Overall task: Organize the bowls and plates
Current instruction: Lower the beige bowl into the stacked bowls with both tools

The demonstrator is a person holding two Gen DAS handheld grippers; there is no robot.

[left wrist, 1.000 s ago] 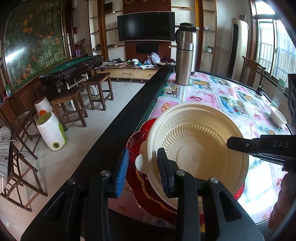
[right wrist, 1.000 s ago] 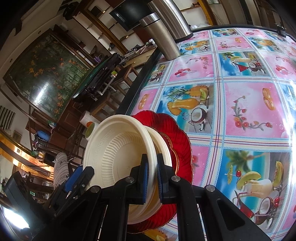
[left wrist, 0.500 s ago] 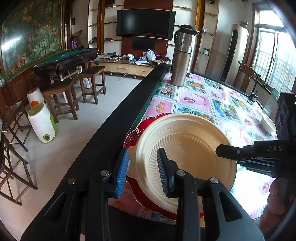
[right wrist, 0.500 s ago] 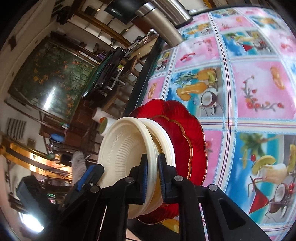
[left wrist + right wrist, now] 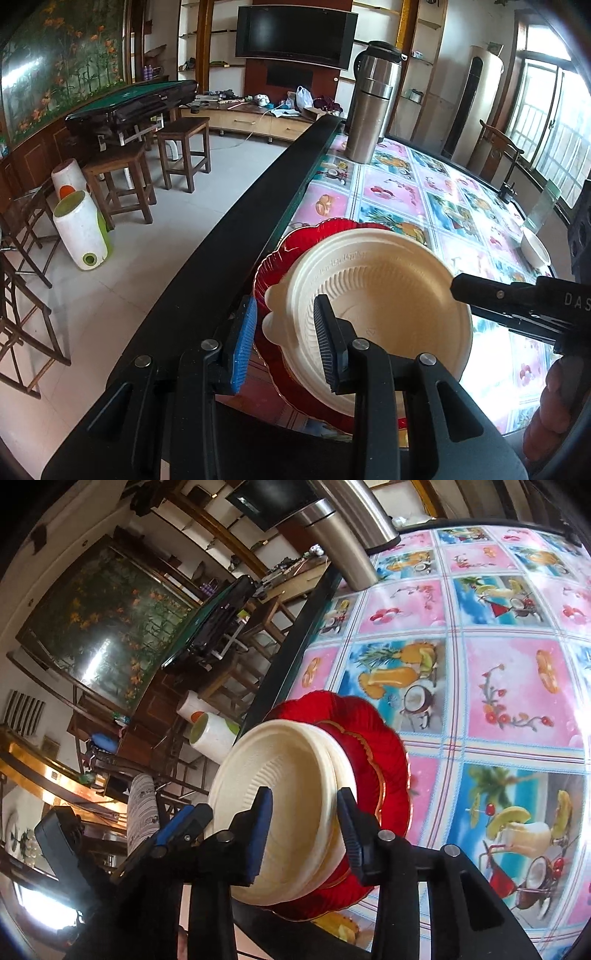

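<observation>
Stacking is nearly settled: cream bowl [image 5: 384, 306] sits nested on a second cream dish, both on the red plate [image 5: 373, 746] at the near edge of the table [image 5: 406, 192], close to its dark rim. Right gripper [image 5: 306, 830] has its jaws apart, straddling the bowl's rim with one finger inside and one outside, neither clearly pressing. Left gripper [image 5: 284, 332] also has jaws apart, one finger over the bowl's inner wall, the blue-padded one outside by the plate edge; contact cannot be confirmed. Judgement: the step in hand is releasing the bowl and backing off. Best done by pulling the right gripper straight back along its fingers, so neither pad hooks the rim and drags the light bowl off centre. The stack sits close to the table edge, so any sideways nudge risks tipping it floorward; the left gripper could steady the rim during withdrawal. A white bowl [image 5: 535, 251] waits well apart, far side, likely next.
</observation>
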